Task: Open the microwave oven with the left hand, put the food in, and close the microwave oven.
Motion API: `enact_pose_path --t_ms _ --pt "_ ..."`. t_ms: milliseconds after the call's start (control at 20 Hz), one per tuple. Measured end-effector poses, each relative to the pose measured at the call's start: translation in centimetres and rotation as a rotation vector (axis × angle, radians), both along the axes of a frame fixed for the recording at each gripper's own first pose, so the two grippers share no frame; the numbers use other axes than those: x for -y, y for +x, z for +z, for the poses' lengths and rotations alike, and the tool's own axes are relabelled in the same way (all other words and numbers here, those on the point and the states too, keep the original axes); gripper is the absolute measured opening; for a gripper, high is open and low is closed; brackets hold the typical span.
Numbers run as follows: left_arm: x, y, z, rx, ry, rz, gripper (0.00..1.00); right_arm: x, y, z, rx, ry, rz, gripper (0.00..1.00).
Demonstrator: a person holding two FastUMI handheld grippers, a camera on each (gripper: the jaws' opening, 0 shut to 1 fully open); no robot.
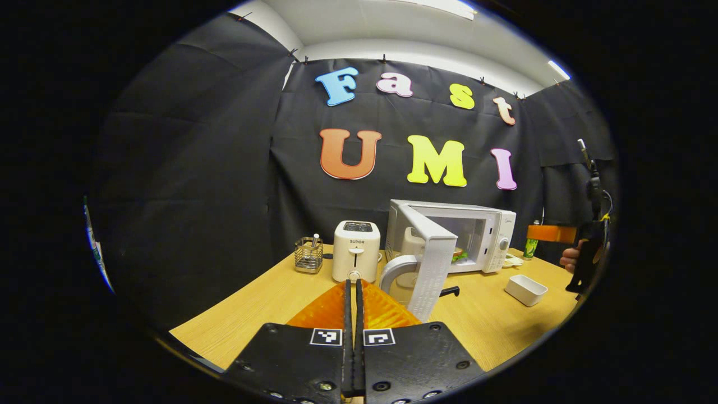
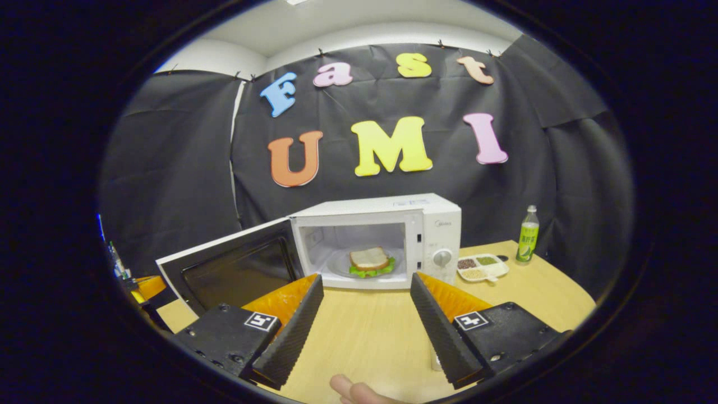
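The white microwave [image 2: 435, 224] stands at the back of the wooden table with its door [image 2: 235, 269] swung wide open to the left. Inside, a sandwich [image 2: 368, 259] with lettuce lies on a plate. My right gripper [image 2: 366, 279] is open and holds nothing, a short way in front of the oven's opening. In the left gripper view the door [image 1: 432, 264] is seen edge-on and the sandwich [image 1: 459, 255] peeks out behind it. My left gripper [image 1: 354, 279] is shut on nothing, back from the door. The right gripper [image 1: 552, 233], held by a hand, shows at the far right.
A white toaster [image 1: 356, 249] and a wire utensil holder [image 1: 308, 254] stand left of the microwave. A small white rectangular dish [image 1: 525, 289] sits on the table. To the oven's right are a divided dish of grains [image 2: 482, 266] and a green bottle [image 2: 526, 234]. A fingertip [image 2: 353, 390] shows low down.
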State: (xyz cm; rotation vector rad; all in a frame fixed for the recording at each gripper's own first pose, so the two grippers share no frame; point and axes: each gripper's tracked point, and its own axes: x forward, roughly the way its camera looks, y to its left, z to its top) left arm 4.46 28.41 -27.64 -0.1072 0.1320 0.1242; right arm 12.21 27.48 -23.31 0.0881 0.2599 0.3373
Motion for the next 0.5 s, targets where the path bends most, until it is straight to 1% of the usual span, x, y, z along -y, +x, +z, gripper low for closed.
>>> enact_pose_path --t_ms 100,200,250,300,350,400,450,500 --pt "0.4 0.8 -0.3 -0.001 -0.008 -0.021 0.0 1.6 -1.5 1.9 0.036 -0.024 0.021 0.92" --pt "1.9 1.5 -0.7 -0.011 -0.037 -0.081 0.0 3.1 -2.7 3.2 0.053 -0.037 0.038 0.92" --pt "2.6 1.4 -0.8 -0.028 -0.038 -0.094 0.0 3.7 -3.3 3.8 0.054 -0.035 0.052 0.92" --pt "2.4 1.6 -0.5 -0.002 -0.015 -0.101 0.0 4.4 -4.0 4.4 0.051 -0.029 0.065 0.92" --pt "3.6 1.7 -0.2 0.01 -0.024 -0.144 0.0 5.2 -4.4 4.9 0.052 -0.016 0.068 0.92" --pt "4.6 1.4 -0.2 0.007 -0.034 -0.163 0.0 6.0 -4.8 5.4 0.048 -0.006 0.07 0.99" --pt "4.6 2.2 0.0 0.026 -0.015 -0.165 0.0 6.8 -5.1 5.8 0.05 0.001 0.073 0.92" --pt "4.6 1.7 -0.1 0.013 -0.003 -0.175 0.0 7.5 -5.3 6.3 0.055 0.006 0.071 0.99"
